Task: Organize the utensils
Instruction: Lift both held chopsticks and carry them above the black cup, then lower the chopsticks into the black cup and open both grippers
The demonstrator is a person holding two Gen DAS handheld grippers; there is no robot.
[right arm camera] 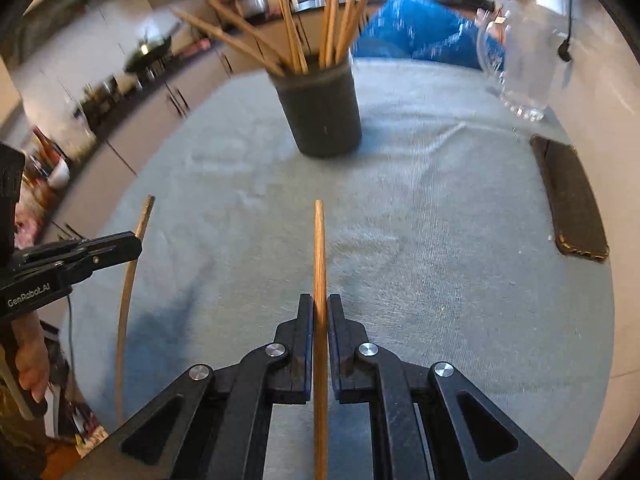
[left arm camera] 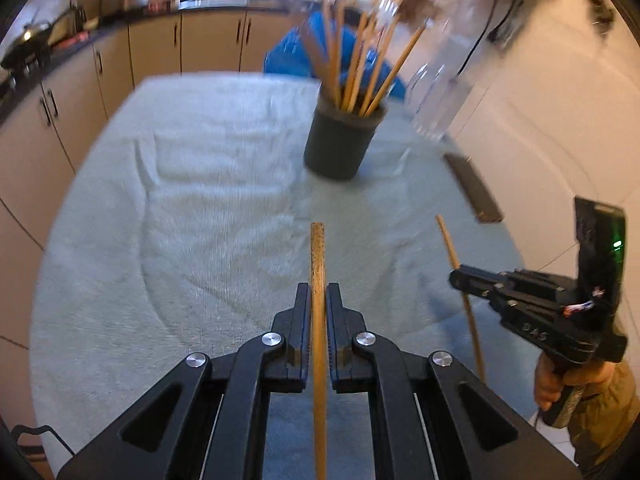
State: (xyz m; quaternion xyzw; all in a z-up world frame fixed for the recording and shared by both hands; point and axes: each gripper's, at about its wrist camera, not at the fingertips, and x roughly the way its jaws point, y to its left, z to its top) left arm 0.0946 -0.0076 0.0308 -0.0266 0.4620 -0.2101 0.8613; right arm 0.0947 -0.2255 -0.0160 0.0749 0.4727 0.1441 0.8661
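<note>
**Two chopsticks gripped, holder ahead**

While each hand-held gripper is clenched on a single wooden chopstick, both point down toward the towel-covered tabletop. Nearest the left camera, the left hand-held gripper pinches the left chopstick between its black pads, the stick running straight out past the fingertips and back under the body of the tool. Off to its right, the right hand-held gripper shows side-on, a hand around its grip, with the right chopstick crossing its tips at a slant.

From the right camera the picture mirrors this: the right hand-held gripper grasps its chopstick along the midline, and the left hand-held gripper sits to its left, its chopstick bowed by the lens.

Ahead of both tools, well apart from the fingertips, a dark round holder stands upright on the towel, filled with a bundle of chopsticks fanning outward. To the right of the holder a dark phone lies flat near the tabletop edge, and farther on a clear glass jug stands by the wall. Beyond the tabletop, blurred, are a blue fabric shape and kitchen cabinets.
</note>
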